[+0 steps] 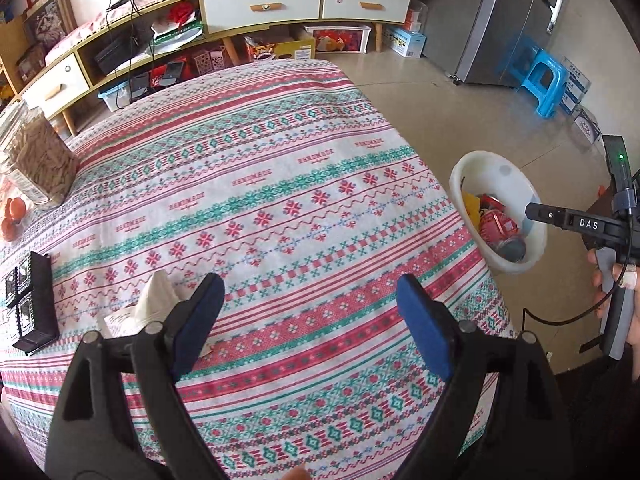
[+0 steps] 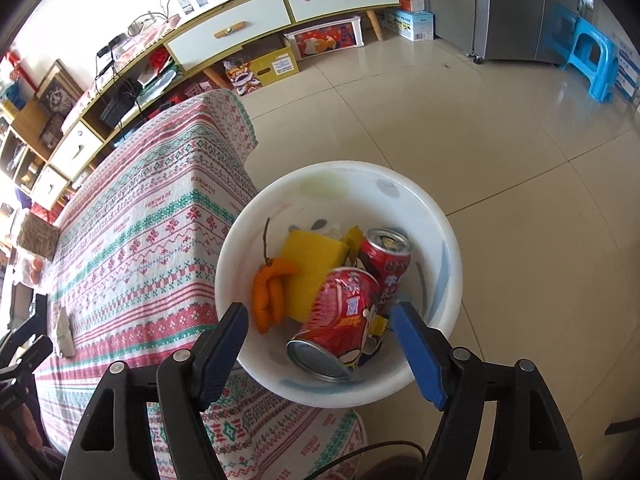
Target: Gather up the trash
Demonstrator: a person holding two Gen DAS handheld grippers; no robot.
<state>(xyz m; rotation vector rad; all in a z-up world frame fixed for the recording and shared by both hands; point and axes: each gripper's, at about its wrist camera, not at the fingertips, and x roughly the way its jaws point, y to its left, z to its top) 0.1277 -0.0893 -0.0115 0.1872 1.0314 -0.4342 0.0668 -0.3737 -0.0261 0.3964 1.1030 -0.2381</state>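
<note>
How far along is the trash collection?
Done: the white bin beside the table holds two red cans, a yellow sponge and an orange peel-like scrap. In hand: nothing; the right gripper is open above the bin, the left gripper open over the tablecloth. Left: the crumpled tissue near the left gripper.

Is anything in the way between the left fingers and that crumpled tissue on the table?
Nothing visible blocks it. The crumpled tissue lies on the tablecloth right beside the left gripper, just outside its left finger. The black box sits further left, apart from it.
</note>
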